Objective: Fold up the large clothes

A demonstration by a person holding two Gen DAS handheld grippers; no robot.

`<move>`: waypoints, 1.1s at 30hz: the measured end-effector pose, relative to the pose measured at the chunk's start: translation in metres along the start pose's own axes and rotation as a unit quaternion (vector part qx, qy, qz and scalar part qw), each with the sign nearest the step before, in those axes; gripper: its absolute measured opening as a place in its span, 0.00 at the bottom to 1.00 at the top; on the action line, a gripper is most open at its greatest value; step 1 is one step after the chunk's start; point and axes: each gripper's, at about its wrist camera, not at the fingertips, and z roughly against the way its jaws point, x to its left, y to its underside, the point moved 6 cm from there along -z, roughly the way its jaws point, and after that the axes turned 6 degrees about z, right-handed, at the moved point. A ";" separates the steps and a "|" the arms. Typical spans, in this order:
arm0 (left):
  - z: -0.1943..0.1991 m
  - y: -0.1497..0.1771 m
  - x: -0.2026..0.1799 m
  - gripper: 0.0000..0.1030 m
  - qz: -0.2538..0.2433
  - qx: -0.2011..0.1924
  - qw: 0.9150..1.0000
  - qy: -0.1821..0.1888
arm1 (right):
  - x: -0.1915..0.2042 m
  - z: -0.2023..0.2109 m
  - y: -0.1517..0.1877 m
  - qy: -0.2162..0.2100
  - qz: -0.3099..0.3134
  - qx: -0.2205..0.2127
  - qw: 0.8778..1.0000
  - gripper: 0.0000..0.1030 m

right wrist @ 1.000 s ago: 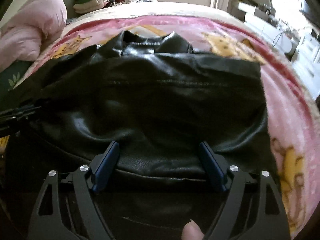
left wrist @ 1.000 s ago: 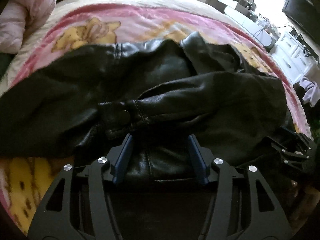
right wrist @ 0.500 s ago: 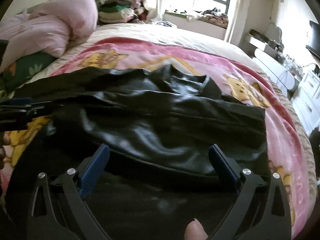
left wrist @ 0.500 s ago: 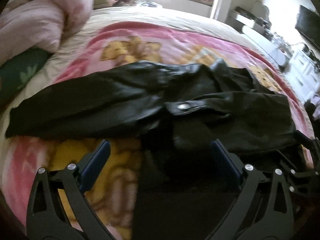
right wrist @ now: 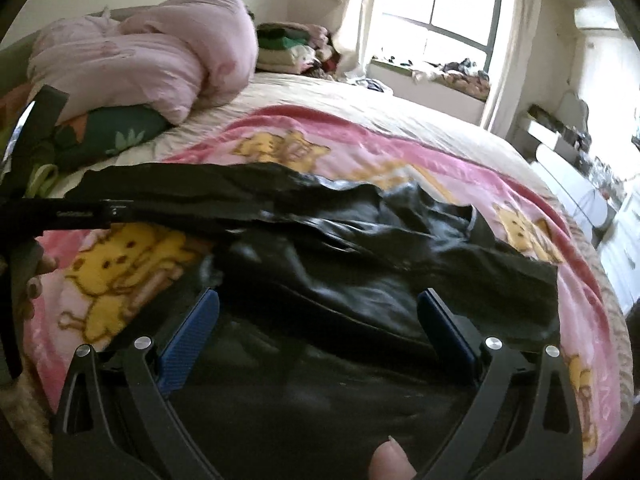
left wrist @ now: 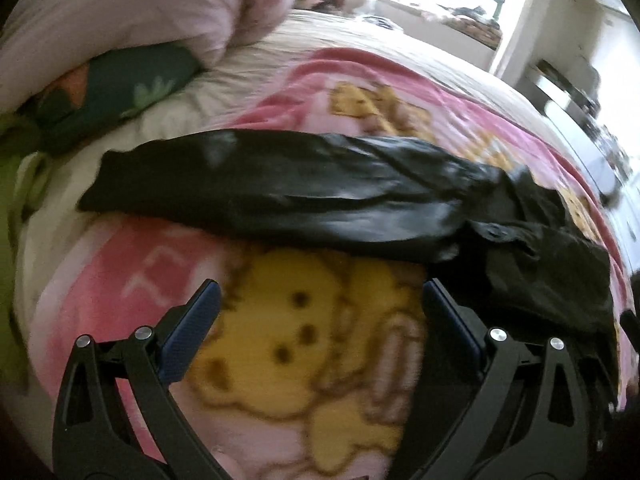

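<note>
Both hand-held grippers hang above the bed with their blue-padded fingers spread wide and nothing between them: the left gripper (left wrist: 320,312) looks down on bare blanket (left wrist: 280,344), over a yellow cartoon bear, while the right gripper (right wrist: 318,316) sits over the near hem of the black leather jacket (right wrist: 380,272), its fingers straddling the leather without pinching it. From the right wrist view the left gripper shows at the far left edge as a dark bar, level with the jacket's outstretched sleeve (left wrist: 260,196), which reaches across the pink blanket toward a rolled pink quilt (right wrist: 140,64) and a dark green pillow (right wrist: 108,132). The jacket's body lies bunched toward the right side of the bed, its collar crumpled near the middle and a snap tab just visible where sleeve meets body. That arrangement reads as a garment laid out flat for folding, with one sleeve drawn out long so it can be brought back across the body. Spread fingers suit a moment between grasps, and the left gripper seems best placed to go for the sleeve end. Leather is stiff and slippery, so a shallow pinch could slide off. Beyond the bed stand a bright window and stacked clothes.
</note>
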 end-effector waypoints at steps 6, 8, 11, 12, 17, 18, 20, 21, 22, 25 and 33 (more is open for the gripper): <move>0.011 -0.012 0.044 0.91 0.034 -0.018 0.999 -0.027 | 0.040 0.006 -0.012 -0.021 0.016 -0.009 1.000 0.96; 0.014 -0.016 0.058 0.91 0.043 -0.027 0.998 -0.040 | 0.049 0.006 -0.015 -0.025 0.022 -0.011 0.999 0.96; 0.013 -0.019 0.075 0.91 0.061 -0.021 0.997 -0.041 | 0.066 0.007 -0.022 -0.031 0.033 -0.018 0.999 0.96; 0.012 -0.019 0.080 0.91 0.068 -0.019 0.997 -0.041 | 0.072 0.007 -0.026 -0.034 0.037 -0.020 0.999 0.96; 0.014 -0.023 0.108 0.91 0.095 -0.023 0.994 -0.056 | 0.100 0.001 -0.038 -0.049 0.052 -0.026 0.997 0.96; 0.013 -0.024 0.116 0.91 0.103 -0.021 0.993 -0.060 | 0.106 0.000 -0.040 -0.050 0.057 -0.028 0.997 0.96; 0.008 -0.025 0.127 0.91 0.119 -0.016 0.991 -0.056 | 0.113 -0.003 -0.043 -0.052 0.063 -0.028 0.996 0.96; 0.005 -0.025 0.132 0.91 0.129 -0.012 0.990 -0.055 | 0.119 -0.006 -0.046 -0.054 0.066 -0.028 0.996 0.96; 0.002 -0.026 0.135 0.91 0.135 -0.008 0.989 -0.052 | 0.122 -0.008 -0.047 -0.056 0.066 -0.027 0.996 0.96; -0.011 -0.024 0.144 0.91 0.173 0.018 0.985 -0.011 | 0.133 -0.016 -0.053 -0.067 0.063 -0.023 0.996 0.96; -0.054 -0.031 0.158 0.91 0.254 0.059 0.965 0.032 | 0.149 -0.031 -0.057 -0.083 0.059 -0.011 0.995 0.96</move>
